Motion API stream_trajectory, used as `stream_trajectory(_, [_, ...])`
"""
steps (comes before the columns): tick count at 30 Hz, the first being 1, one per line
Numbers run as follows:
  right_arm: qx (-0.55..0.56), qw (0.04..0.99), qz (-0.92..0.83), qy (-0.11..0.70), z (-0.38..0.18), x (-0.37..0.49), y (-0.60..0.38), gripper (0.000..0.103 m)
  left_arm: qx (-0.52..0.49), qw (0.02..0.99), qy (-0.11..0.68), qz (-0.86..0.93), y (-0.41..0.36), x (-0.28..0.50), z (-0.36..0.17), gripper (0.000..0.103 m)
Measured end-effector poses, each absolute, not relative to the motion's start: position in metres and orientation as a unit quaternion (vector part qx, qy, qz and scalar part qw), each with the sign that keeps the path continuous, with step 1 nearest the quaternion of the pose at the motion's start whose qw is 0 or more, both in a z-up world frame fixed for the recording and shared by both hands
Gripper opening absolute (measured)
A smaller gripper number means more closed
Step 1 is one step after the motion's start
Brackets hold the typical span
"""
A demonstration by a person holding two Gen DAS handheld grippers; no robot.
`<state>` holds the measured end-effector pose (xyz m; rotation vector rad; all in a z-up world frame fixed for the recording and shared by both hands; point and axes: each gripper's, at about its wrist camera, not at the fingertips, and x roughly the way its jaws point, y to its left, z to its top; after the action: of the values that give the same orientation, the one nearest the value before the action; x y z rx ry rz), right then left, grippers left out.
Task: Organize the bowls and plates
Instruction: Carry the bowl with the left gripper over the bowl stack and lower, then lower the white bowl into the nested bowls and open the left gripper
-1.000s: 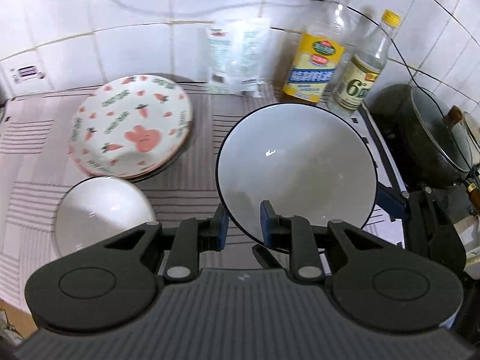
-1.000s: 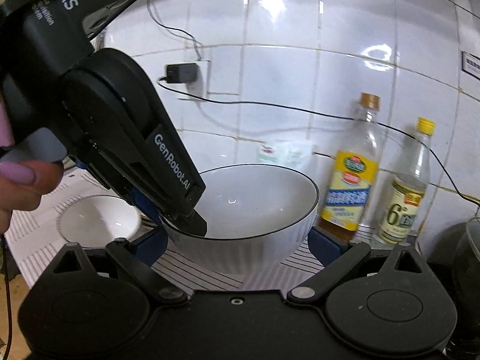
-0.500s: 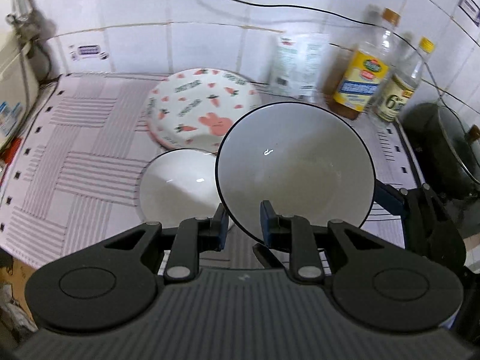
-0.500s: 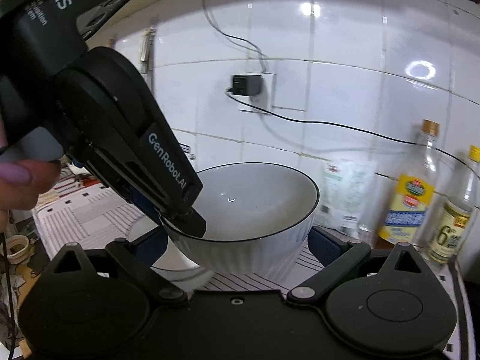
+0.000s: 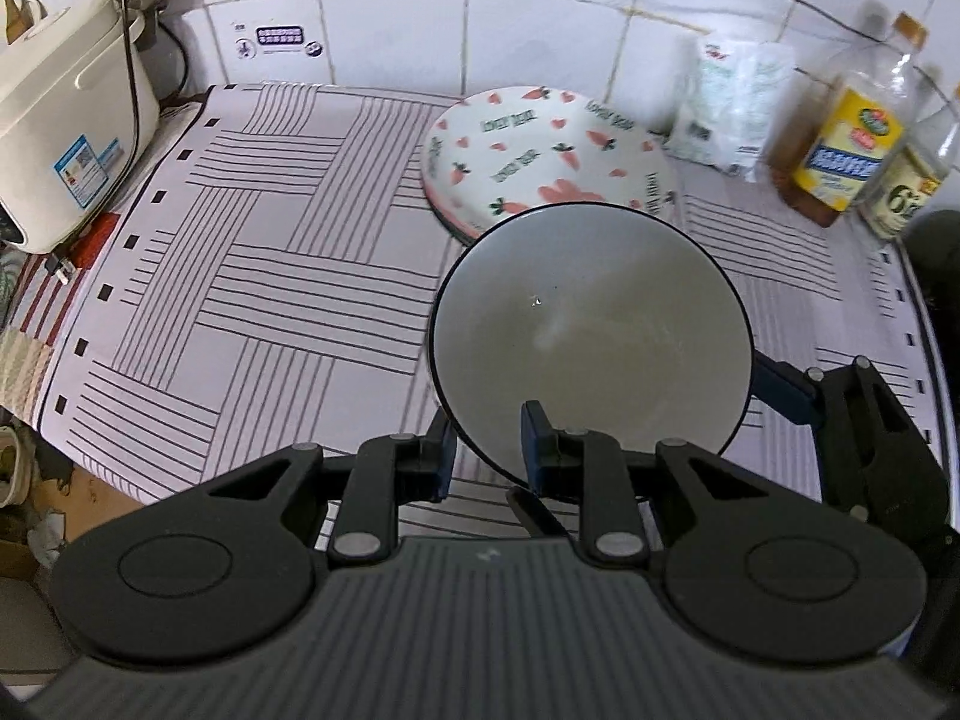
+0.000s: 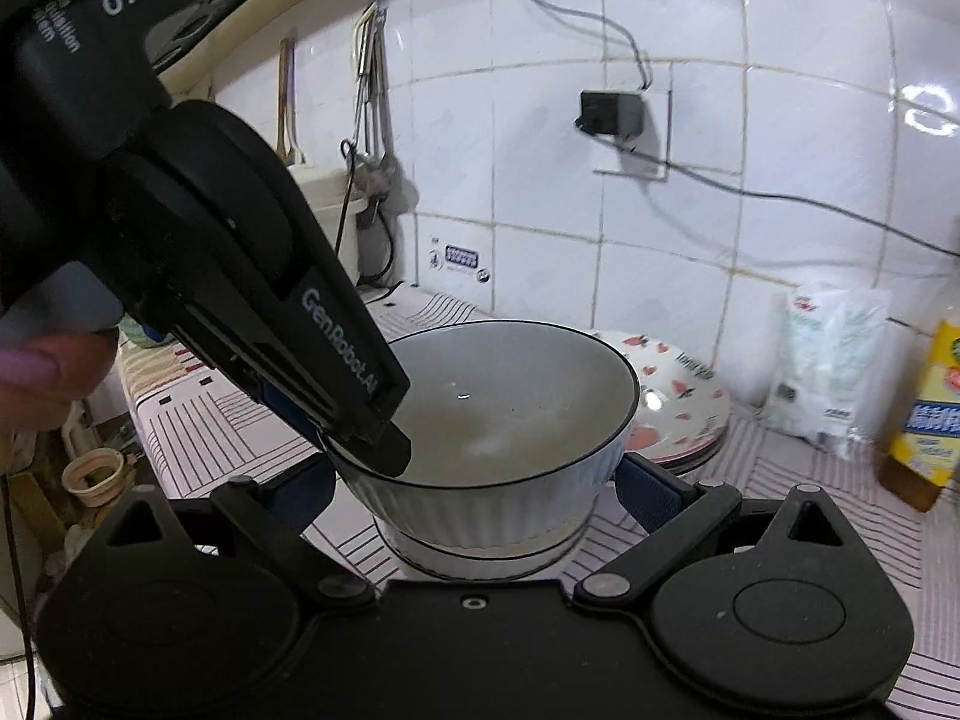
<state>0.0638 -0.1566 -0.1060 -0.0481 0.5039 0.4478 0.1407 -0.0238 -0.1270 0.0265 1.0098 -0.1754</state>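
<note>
Over the striped bench (image 5: 282,276), at about 5 o'clock in the left wrist view, I have the large white ribbed bowl with a dark rim (image 5: 591,336) carried by both tongs.

- Left tongs (image 5: 485,450): nearly shut, pinching the near rim, one pad inside, one outside.
- Right tongs (image 6: 474,480): spread wide, blue pads pressing the ribbed wall at 3 and 9 o'clock.
- Right wrist view: a smaller white bowl (image 6: 480,552) sits directly beneath the big one; I cannot tell whether they touch.
- Carrot-patterned plate (image 5: 546,159) lies just beyond, at 12 o'clock, close to the bowl's far edge.

My reading: this is the nesting step. To do it well, I would keep the rim level, centre the foot over the lower bowl, descend straight and slowly, and stay clear of the plate edge. Release the wide side grip first or together with the rim pinch, so neither tips the bowl. Glazed ceramic looks slippery; avoid twisting.
</note>
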Motion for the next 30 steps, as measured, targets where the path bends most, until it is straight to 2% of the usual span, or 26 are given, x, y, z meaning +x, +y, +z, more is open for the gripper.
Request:
stream_trajectory(14, [-0.018, 0.933, 0.23, 0.276, -0.12, 0.09, -0.147, 0.101, 0.064, 0.869, 0.487, -0.063, -0.036, 0.163, -0.142, 0.024])
stream_trajectory(25, [-0.061, 0.931, 0.213, 0.29, -0.119, 0.091, -0.143, 0.103, 0.097, 0.872, 0.476, -0.051, -0.048, 0.165, -0.15, 0.025])
stream_trajectory(29, [-0.057, 0.931, 0.213, 0.29, -0.121, 0.091, -0.145, 0.103, 0.09, 0.873, 0.476, -0.05, -0.047, 0.164, -0.151, 0.026])
stream_trajectory(30, [-0.057, 0.932, 0.212, 0.29, -0.121, 0.09, -0.145, 0.102, 0.087, 0.874, 0.476, -0.05, -0.046, 0.164, -0.151, 0.029])
